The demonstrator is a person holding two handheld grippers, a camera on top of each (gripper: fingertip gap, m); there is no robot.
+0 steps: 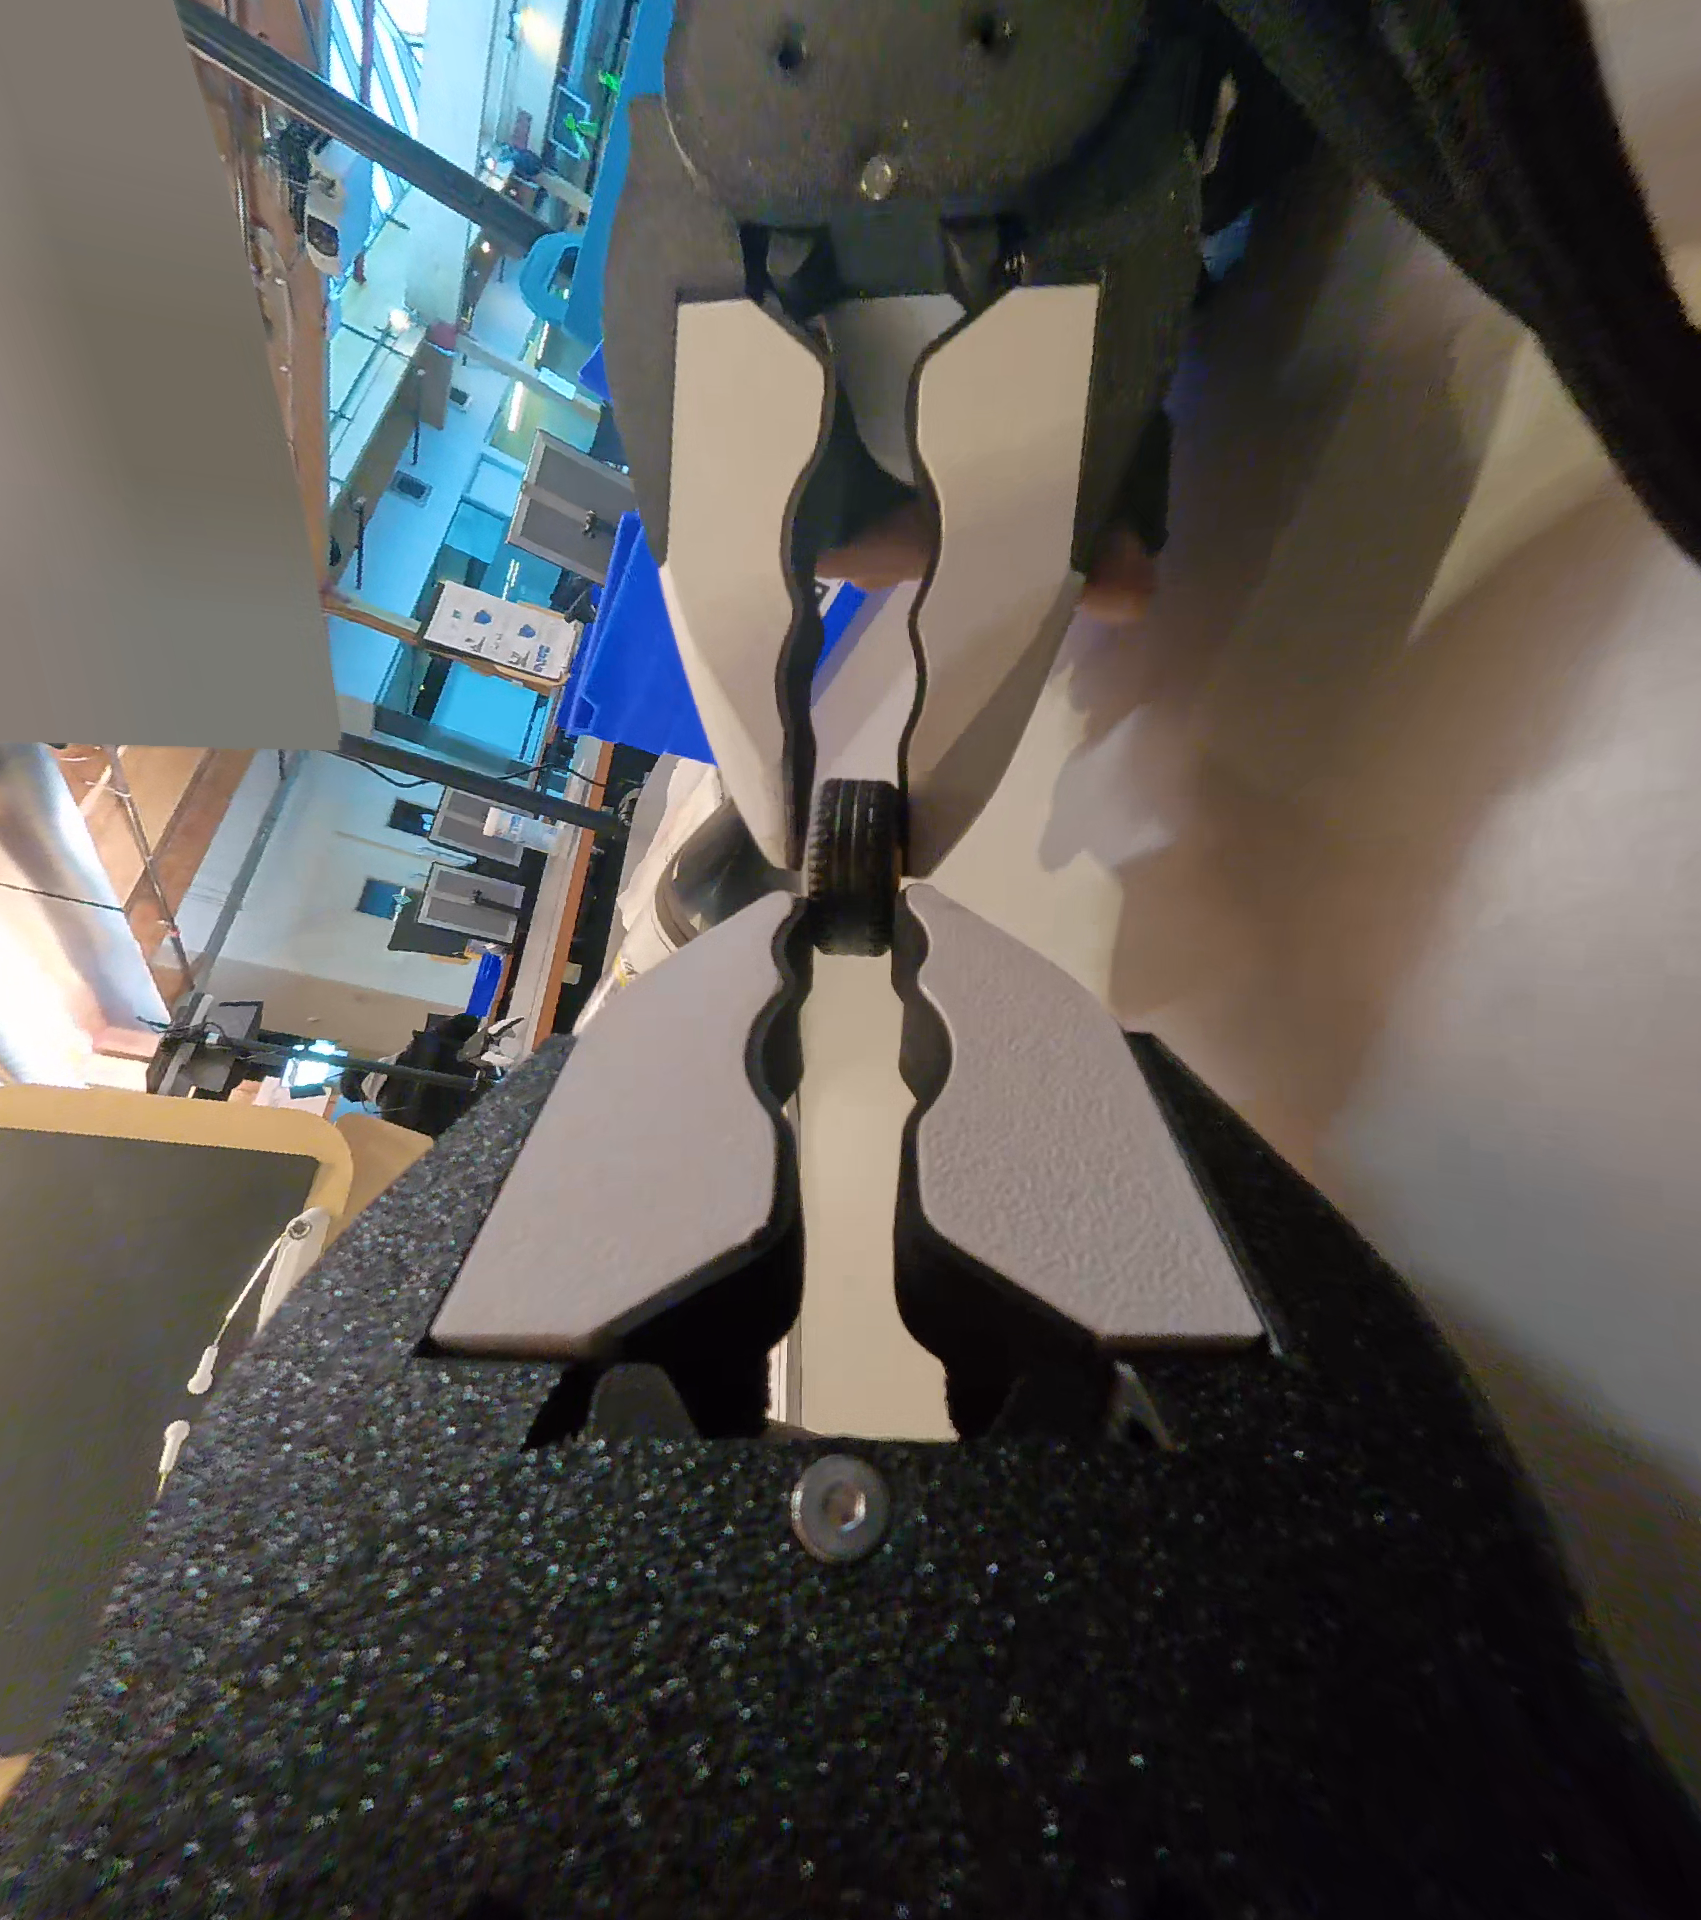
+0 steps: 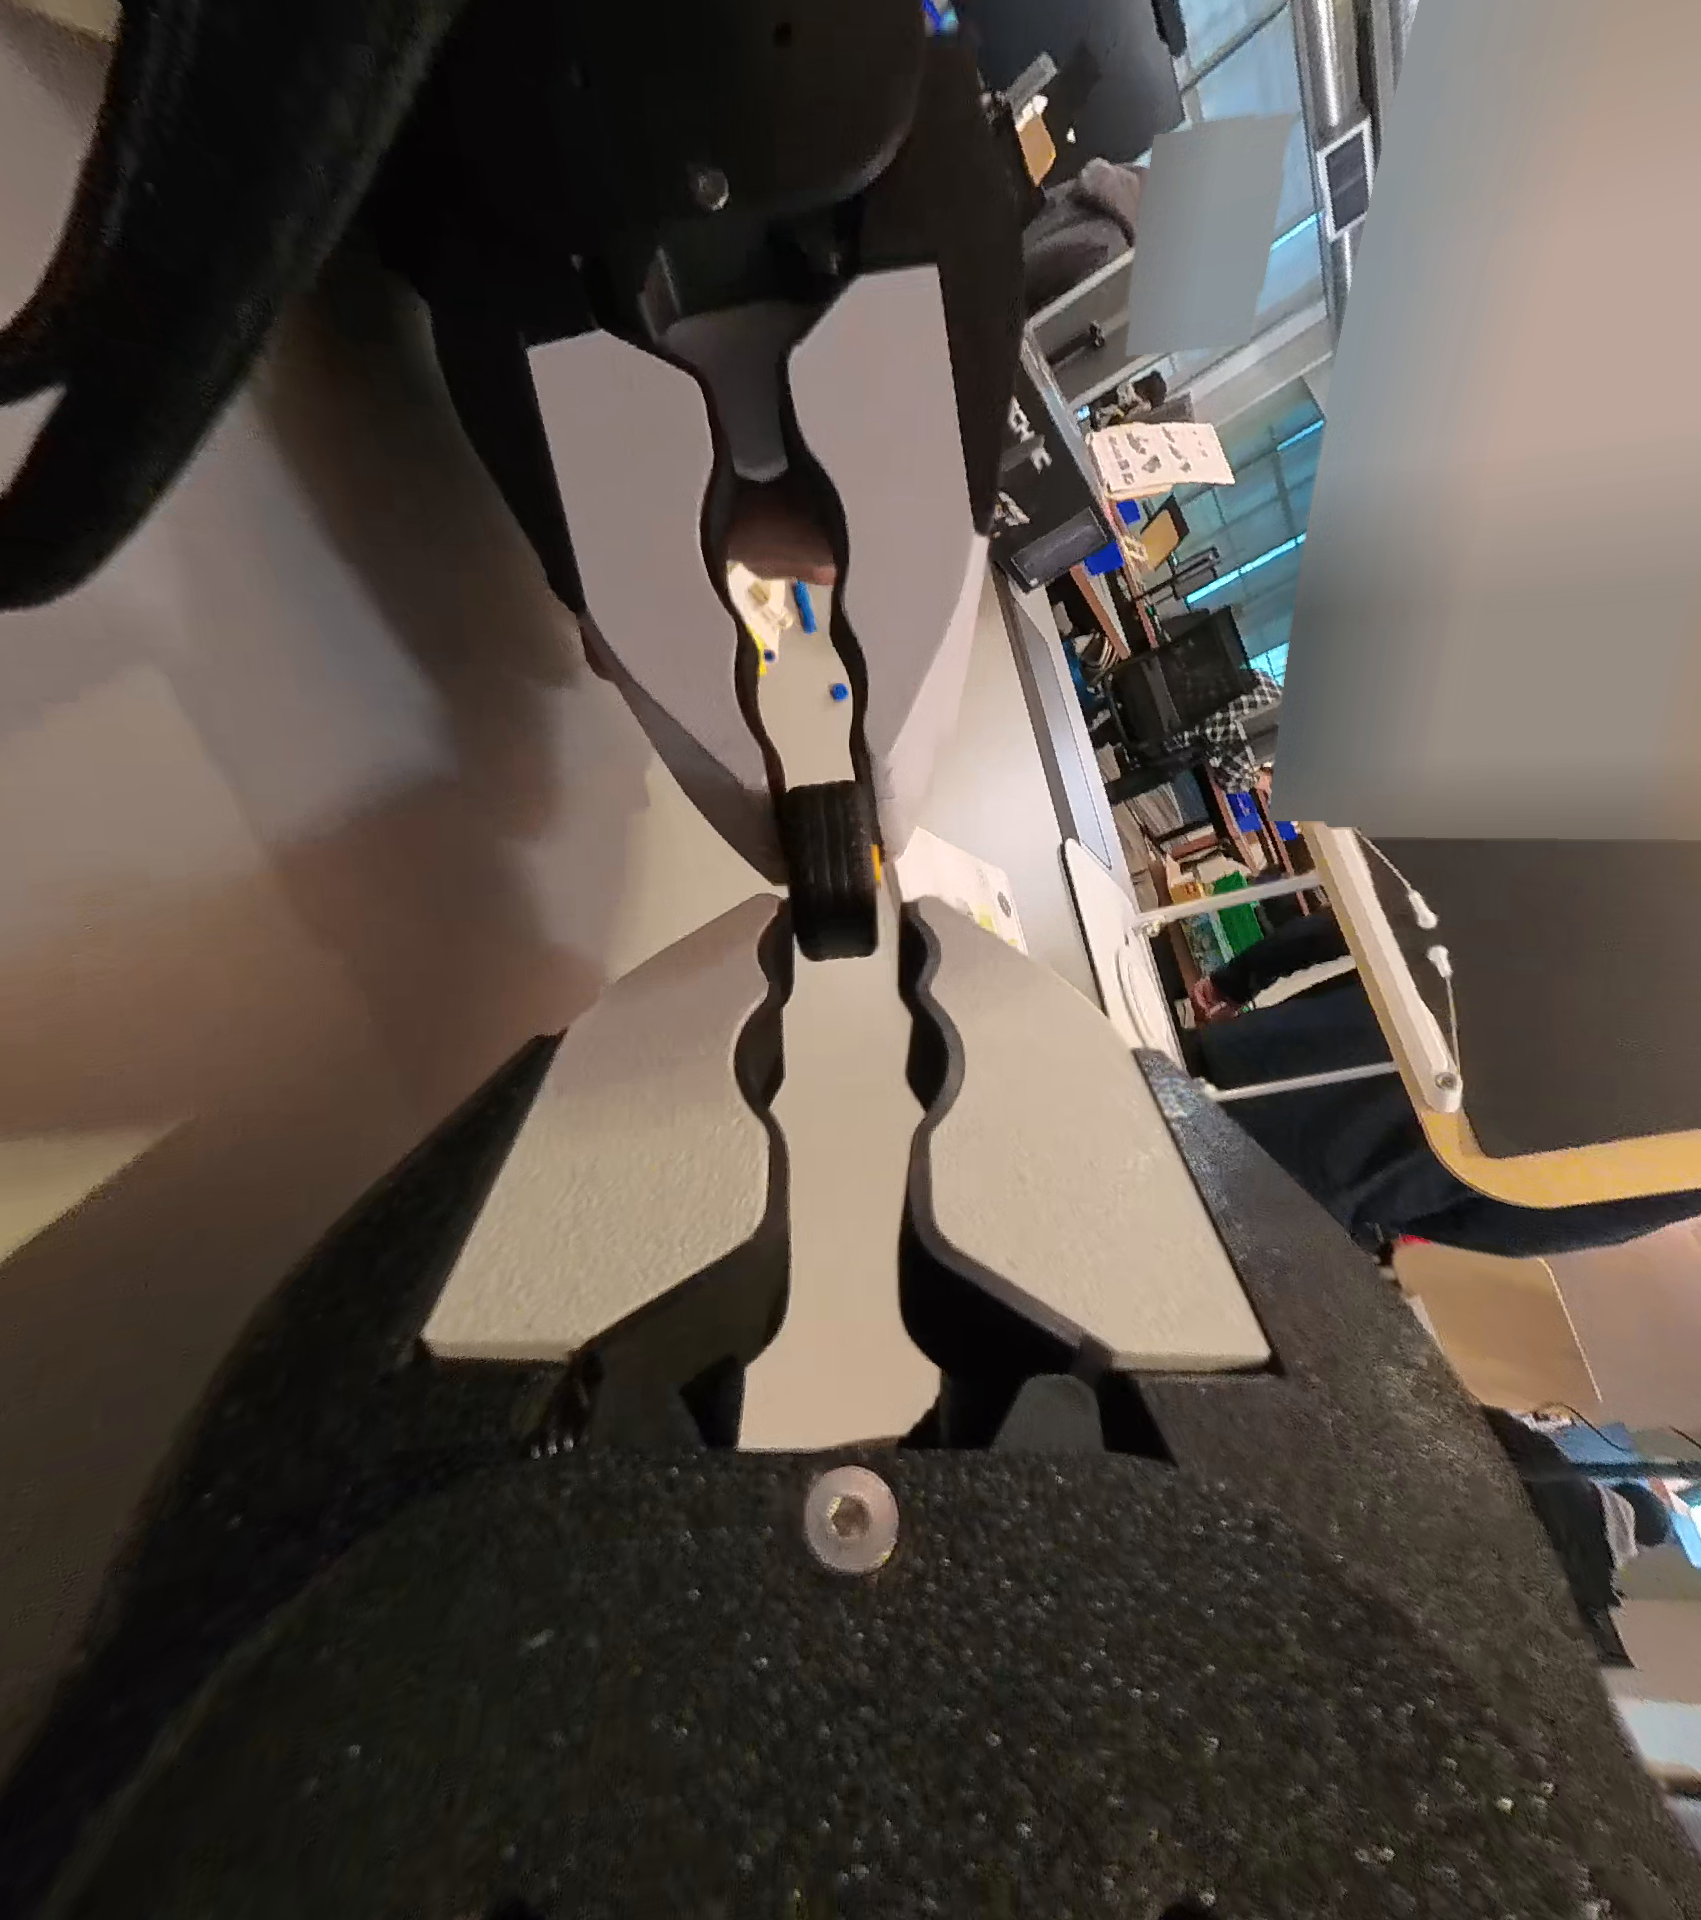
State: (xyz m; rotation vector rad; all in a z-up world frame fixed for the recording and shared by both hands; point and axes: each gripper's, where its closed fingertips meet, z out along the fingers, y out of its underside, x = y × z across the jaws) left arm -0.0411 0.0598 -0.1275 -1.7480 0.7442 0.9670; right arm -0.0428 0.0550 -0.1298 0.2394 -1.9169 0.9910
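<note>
Crowding the upper part of both wrist views is the opposite tool, so the two handheld grippers meet tip to tip over a pale grey tabletop [image 2: 991,727]; a thick black fabric-sleeved cable [image 2: 202,260] loops beside the left one, and small blue plastic pieces [image 2: 838,691] and a white printed sheet [image 2: 971,894] lie on the table beyond; a blue plastic bin [image 1: 638,665] and shelving stand farther off; a black-seated wooden chair [image 2: 1604,997] is at the side. A small black ribbed rubber toy tyre [image 1: 851,868], with a sliver of yellow hub [image 2: 874,857] on one flank, hangs exactly where the four fingertips converge; the left gripper [image 1: 851,920] is clamped on it, both grey tips pressing its sidewalls; the right gripper [image 2: 841,925] stands slightly wider, one pad against the tyre and a thin gap visible at the other, so its jaws are parted around the tyre rather than gripping it. Both tools are well above the table, with open air below and to either side; the table's far edge runs near the chair.
</note>
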